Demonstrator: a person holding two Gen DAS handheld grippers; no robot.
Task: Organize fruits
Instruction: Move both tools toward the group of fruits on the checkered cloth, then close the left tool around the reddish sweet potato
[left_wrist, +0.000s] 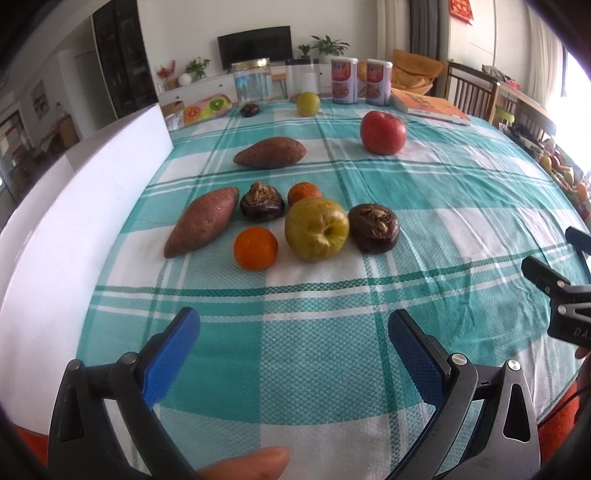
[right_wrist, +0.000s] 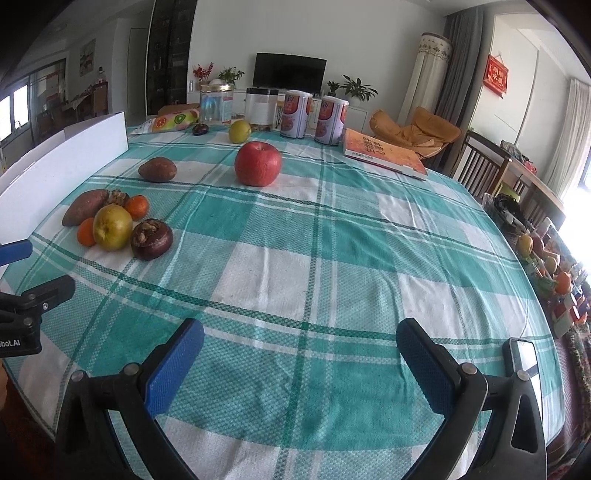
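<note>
On the checked cloth a cluster lies ahead of my left gripper (left_wrist: 293, 325): a yellow-green apple (left_wrist: 317, 229), two oranges (left_wrist: 255, 248) (left_wrist: 303, 192), two dark water chestnuts (left_wrist: 373, 228) (left_wrist: 262, 203) and a sweet potato (left_wrist: 202, 221). Further back lie a second sweet potato (left_wrist: 270, 153), a red apple (left_wrist: 382, 133) and a small green apple (left_wrist: 308, 103). The left gripper is open and empty. My right gripper (right_wrist: 300, 334) is open and empty over bare cloth; the cluster (right_wrist: 112, 227) is to its far left, the red apple (right_wrist: 258, 164) ahead.
A white box (left_wrist: 74, 206) stands along the left edge. Jars (left_wrist: 252, 82), two cans (left_wrist: 344, 79) and an orange book (left_wrist: 428, 104) line the back. A phone (right_wrist: 524, 356) lies by the right gripper. Chairs stand at the right.
</note>
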